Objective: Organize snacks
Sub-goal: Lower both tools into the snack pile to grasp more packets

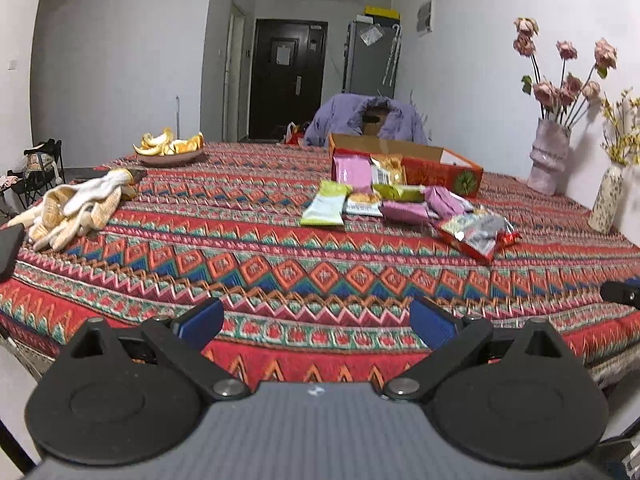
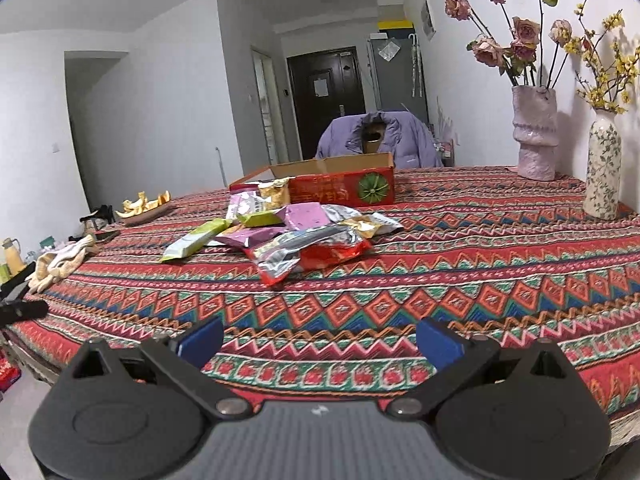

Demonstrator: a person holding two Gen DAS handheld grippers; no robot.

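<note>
While both grippers hung at the desk's near edge, jaws apart and empty, items ran left to right: work gloves, peel dish, loose snack packets mid-desk, red box just behind, vases. Risk: slick, overlapping foil wrappers might slip or drag neighbours when pinched.

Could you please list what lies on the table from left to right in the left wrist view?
White gloves → plate of peels → green snack packet → red box → pink vase → floral vase.
</note>
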